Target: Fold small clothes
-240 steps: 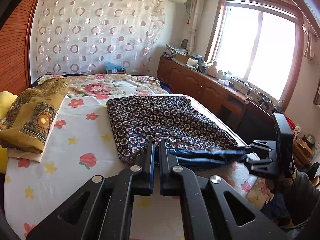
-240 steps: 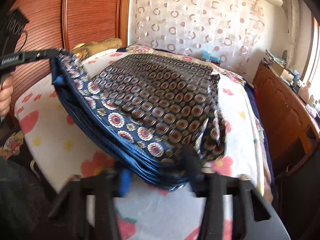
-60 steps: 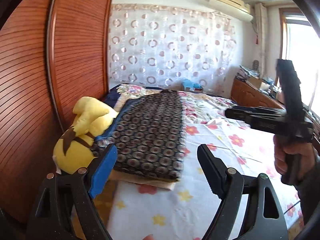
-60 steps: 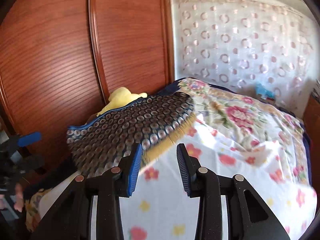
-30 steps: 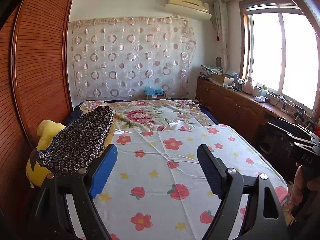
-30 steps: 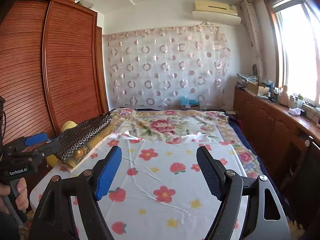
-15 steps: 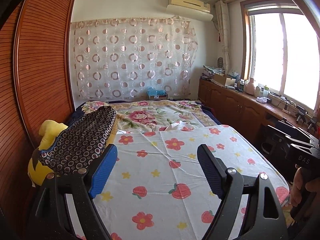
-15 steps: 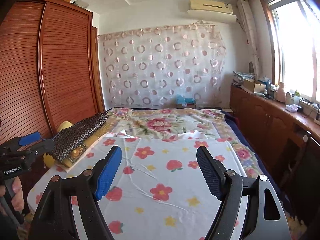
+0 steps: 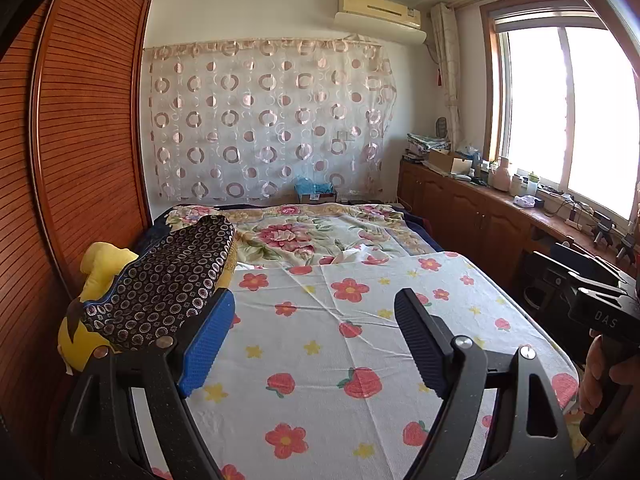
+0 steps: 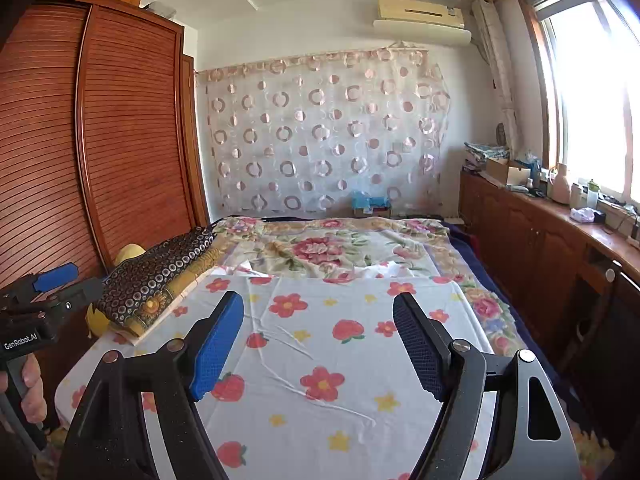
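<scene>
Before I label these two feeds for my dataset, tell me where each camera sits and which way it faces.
Left wrist: sits on the left claw, facing along the flowered bedsheet toward the circle-patterned curtain; its own open fingers show, and the right claw at the right edge.
Right wrist: sits on the right claw, facing the same way down the bed; its open fingers show, with the left claw at the left edge.
Shared: the sheet, the curtain, and the folded dark patterned garment beside the wardrobe.
</scene>
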Tool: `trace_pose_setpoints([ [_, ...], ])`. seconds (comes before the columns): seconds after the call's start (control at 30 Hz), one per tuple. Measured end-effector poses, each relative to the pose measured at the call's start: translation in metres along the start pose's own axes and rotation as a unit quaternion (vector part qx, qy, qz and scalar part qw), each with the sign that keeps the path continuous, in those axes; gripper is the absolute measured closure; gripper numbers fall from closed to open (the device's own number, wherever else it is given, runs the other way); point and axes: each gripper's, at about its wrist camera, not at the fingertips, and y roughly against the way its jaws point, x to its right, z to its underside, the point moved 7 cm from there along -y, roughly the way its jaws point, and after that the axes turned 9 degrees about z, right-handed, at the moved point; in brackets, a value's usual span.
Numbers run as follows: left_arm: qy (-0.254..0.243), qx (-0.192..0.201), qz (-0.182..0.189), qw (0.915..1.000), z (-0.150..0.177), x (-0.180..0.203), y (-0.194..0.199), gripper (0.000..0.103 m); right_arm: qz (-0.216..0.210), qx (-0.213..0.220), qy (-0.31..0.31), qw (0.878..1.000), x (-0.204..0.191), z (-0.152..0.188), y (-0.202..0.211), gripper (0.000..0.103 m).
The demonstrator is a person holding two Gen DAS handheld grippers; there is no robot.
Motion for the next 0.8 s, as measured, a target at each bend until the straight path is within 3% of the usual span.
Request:
trace_pose_setpoints([
  [0.8, 0.000, 0.002, -0.002, 1.0000, 0.0006, -0.0026, 0.0007, 0.020, 0.000, 0.002, 0.000, 1.000, 0.0067, -0.0014, -0.0031, 0.024],
])
